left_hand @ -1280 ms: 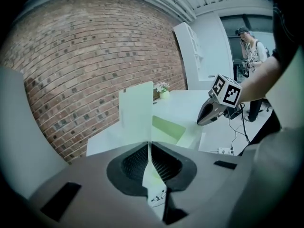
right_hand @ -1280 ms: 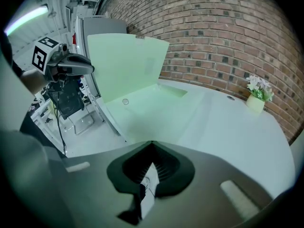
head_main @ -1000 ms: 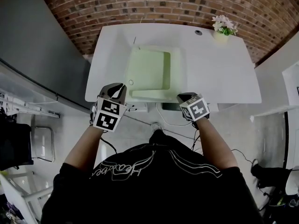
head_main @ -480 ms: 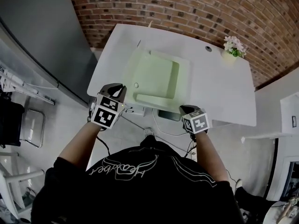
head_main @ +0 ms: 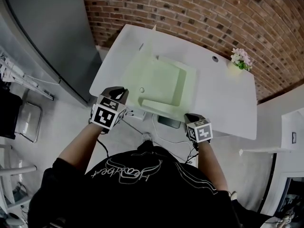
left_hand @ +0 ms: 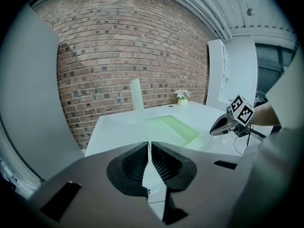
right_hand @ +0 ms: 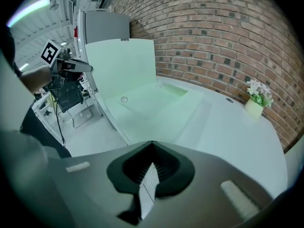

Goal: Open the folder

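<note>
Person: black shirt point(head_main: 137, 189) fills the bottom of the head view; both forearms reach forward, one gripper in each hand.
Left gripper point(head_main: 119, 92): held at the near left corner of the table, pointing forward and down. It is apart from the folder.
Left jaws: drawn nearly together, with only a thin slit between the ribbed pads. Nothing is in the slit.
Right gripper point(head_main: 190, 118): held at the table's near edge, at the folder's near right corner. It is not touching the folder.
Right jaws: closed together at the tips and holding nothing.
Cables point(head_main: 164, 126): hang below the table's near edge, between the two grippers.
Table point(head_main: 223, 103): white top, set against the wall.
Folder point(head_main: 164, 82): pale green, lying on the left half of the table, beyond and between the grippers. A small round fastener point(head_main: 141, 90) sits near its near left corner.
Folder panel point(right_hand: 124, 69): in the right gripper view, one pale green sheet stands upright along the folder's left side.
Flower pot point(head_main: 240, 61): on the far right corner of the table, well apart from the folder.
Wall point(head_main: 190, 8): red brick, behind the table.
</note>
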`<state>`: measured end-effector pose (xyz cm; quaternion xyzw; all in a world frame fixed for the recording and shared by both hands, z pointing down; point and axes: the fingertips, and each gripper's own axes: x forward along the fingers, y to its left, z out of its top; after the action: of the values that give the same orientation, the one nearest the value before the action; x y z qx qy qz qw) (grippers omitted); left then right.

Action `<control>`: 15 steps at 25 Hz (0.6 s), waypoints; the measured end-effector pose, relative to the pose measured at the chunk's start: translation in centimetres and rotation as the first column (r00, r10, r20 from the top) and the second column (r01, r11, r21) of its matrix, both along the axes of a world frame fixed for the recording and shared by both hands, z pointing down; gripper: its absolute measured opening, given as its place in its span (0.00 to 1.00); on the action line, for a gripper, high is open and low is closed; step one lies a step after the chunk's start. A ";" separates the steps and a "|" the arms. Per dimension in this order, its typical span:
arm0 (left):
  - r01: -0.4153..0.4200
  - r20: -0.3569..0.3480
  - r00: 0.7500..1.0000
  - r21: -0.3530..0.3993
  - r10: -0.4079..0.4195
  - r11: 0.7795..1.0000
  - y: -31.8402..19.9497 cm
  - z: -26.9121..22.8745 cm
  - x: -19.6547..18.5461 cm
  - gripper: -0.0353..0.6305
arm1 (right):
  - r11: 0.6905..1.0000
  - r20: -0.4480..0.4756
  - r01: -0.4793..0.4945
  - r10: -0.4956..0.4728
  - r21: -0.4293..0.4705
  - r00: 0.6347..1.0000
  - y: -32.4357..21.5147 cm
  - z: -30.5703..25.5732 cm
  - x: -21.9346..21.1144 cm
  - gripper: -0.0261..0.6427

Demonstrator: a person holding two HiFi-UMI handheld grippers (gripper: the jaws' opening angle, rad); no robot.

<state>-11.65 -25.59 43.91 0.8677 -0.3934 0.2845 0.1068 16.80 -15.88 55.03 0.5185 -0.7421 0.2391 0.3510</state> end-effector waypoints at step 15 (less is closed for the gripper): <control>0.078 -0.030 0.996 -0.096 -0.081 0.992 -0.8 2.4 -0.9 0.09 | 0.999 -0.002 -0.038 0.038 0.003 0.999 -0.6 0.1 3.3 0.04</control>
<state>-12.55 -26.35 46.30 0.8500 -0.4118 0.2835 0.1659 20.12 -16.49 55.12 0.5333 -0.7322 0.2440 0.3462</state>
